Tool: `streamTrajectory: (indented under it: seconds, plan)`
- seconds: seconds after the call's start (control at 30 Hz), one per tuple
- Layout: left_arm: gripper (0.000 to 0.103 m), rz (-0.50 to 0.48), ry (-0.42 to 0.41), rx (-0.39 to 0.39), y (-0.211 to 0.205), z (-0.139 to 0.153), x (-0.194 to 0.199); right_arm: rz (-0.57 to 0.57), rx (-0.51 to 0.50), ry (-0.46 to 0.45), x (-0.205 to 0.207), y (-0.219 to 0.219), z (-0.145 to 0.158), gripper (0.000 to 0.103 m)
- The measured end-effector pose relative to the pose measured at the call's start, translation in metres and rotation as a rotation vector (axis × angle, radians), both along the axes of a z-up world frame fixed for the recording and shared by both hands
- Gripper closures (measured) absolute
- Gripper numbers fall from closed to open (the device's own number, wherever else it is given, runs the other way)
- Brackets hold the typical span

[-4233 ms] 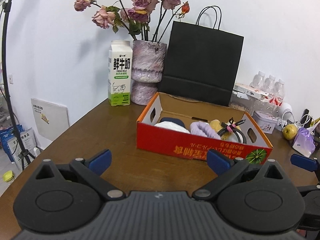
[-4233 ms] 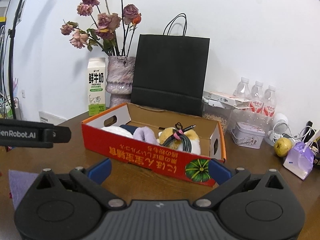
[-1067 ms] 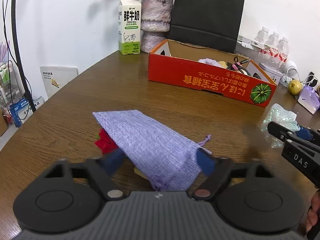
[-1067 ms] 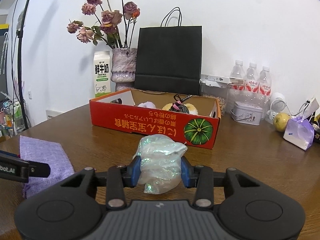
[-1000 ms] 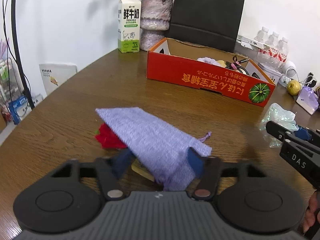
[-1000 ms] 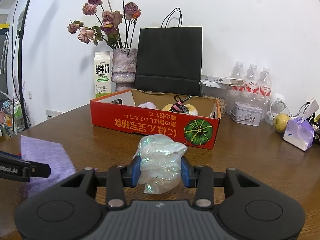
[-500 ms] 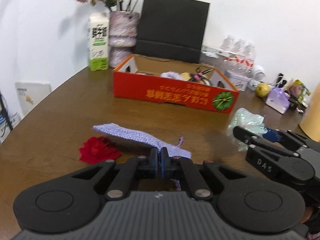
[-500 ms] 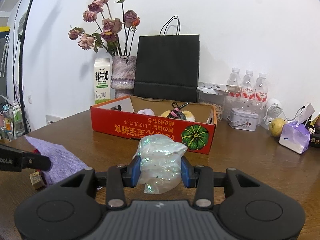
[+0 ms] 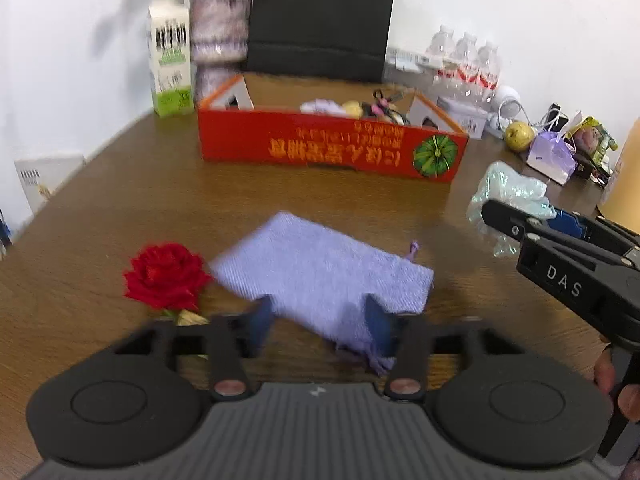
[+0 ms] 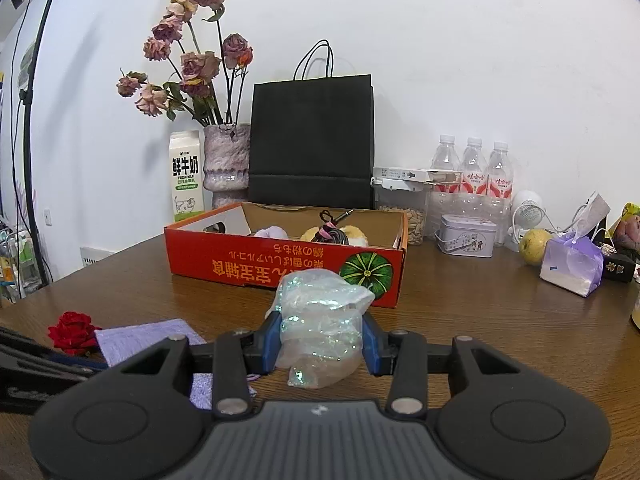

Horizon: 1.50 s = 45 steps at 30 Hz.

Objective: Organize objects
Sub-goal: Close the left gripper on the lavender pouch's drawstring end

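Note:
A lilac fabric pouch (image 9: 320,276) lies flat on the brown table, with a red rose (image 9: 166,276) beside its left edge. My left gripper (image 9: 320,318) hangs over the pouch's near end. Its jaws are opening, and the blue pads stand apart on either side of the cloth without pressing on it. My right gripper (image 10: 320,340) is shut on a crumpled iridescent plastic bag (image 10: 320,320), held above the table in front of the red cardboard box (image 10: 280,268). In the left wrist view that bag (image 9: 508,192) shows at the right. The right wrist view shows the pouch (image 10: 148,340) and the rose (image 10: 72,332) low on the left.
The red box (image 9: 328,148) holds soft items and a coiled cable. Behind it stand a milk carton (image 10: 185,176), a vase of dried roses (image 10: 226,164) and a black paper bag (image 10: 312,140). Bottles, a tin (image 10: 466,236), a pear (image 10: 536,246) and a lilac packet (image 10: 570,264) crowd the right.
Half a second ago my left gripper was shut on the pouch's edge, holding it up. Now its jaws have parted and the pouch lies flat. The right gripper keeps its bag.

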State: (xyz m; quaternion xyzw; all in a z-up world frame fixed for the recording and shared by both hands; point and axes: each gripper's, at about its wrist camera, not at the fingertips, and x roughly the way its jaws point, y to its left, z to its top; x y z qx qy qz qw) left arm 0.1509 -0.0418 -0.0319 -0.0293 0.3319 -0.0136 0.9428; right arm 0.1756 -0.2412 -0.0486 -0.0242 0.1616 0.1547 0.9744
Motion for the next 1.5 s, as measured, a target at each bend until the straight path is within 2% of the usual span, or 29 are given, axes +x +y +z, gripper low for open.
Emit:
streamTrajectory:
  seconds: [0.03, 0.07, 0.1, 0.13, 0.17, 0.4, 0.57, 0.63, 0.67, 1.0, 1.1, 1.17, 1.3, 1.37, 1.4, 1.47, 1.5]
  plan:
    - [0.024, 0.002, -0.016, 0.014, 0.001, 0.003, -0.002, -0.003, 0.001, -0.002, -0.001, -0.001, 0.000, 0.063]
    - [0.017, 0.001, -0.029, 0.021, 0.002, 0.005, -0.003, -0.006, 0.003, -0.004, -0.001, -0.001, 0.001, 0.063]
    - [0.013, -0.005, -0.040, 0.028, 0.002, 0.007, -0.003, -0.009, 0.005, -0.003, -0.001, -0.002, 0.001, 0.063]
    - [0.003, -0.011, -0.043, 0.036, 0.001, 0.008, -0.001, -0.013, 0.007, -0.003, -0.002, -0.003, 0.001, 0.063]
    - [0.000, -0.016, -0.041, 0.045, -0.001, 0.008, 0.002, -0.018, 0.007, -0.002, -0.002, -0.004, 0.001, 0.063]
    - [0.000, -0.111, 0.025, 0.076, -0.018, -0.005, 0.029, -0.044, 0.026, 0.003, -0.002, -0.012, 0.002, 0.063]
    - [0.000, -0.131, 0.071, 0.110, -0.029, -0.019, 0.049, -0.043, 0.028, 0.013, 0.000, -0.013, 0.001, 0.063]
    - [0.000, -0.128, 0.089, 0.090, -0.027, -0.027, 0.054, -0.040, 0.029, 0.012, 0.000, -0.013, 0.001, 0.063]
    - [0.000, -0.125, 0.078, 0.063, -0.024, -0.029, 0.054, -0.038, 0.030, 0.012, 0.000, -0.013, 0.001, 0.063]
    - [0.001, -0.131, 0.044, 0.063, -0.021, -0.031, 0.052, -0.023, 0.008, 0.020, 0.000, -0.008, -0.001, 0.063]
    - [0.009, -0.125, 0.034, 0.063, -0.020, -0.030, 0.051, -0.024, 0.000, 0.028, 0.002, -0.006, -0.003, 0.063]
    - [0.027, -0.122, 0.021, 0.060, -0.019, -0.028, 0.049, -0.025, -0.007, 0.031, 0.002, -0.005, -0.005, 0.063]
    - [0.045, -0.120, 0.004, 0.056, -0.017, -0.027, 0.046, -0.027, -0.019, 0.037, 0.003, -0.002, -0.007, 0.063]
    - [0.065, -0.129, -0.005, 0.054, -0.017, -0.026, 0.044, -0.028, -0.025, 0.040, 0.004, -0.001, -0.008, 0.063]
    - [0.070, -0.134, -0.008, 0.052, -0.017, -0.025, 0.044, -0.029, -0.029, 0.041, 0.004, -0.001, -0.009, 0.063]
    - [0.089, -0.140, -0.012, 0.043, -0.017, -0.025, 0.043, -0.031, -0.030, 0.039, 0.004, 0.000, -0.009, 0.063]
    - [0.090, -0.143, -0.013, 0.037, -0.016, -0.025, 0.043, -0.032, -0.030, 0.037, 0.004, 0.000, -0.009, 0.063]
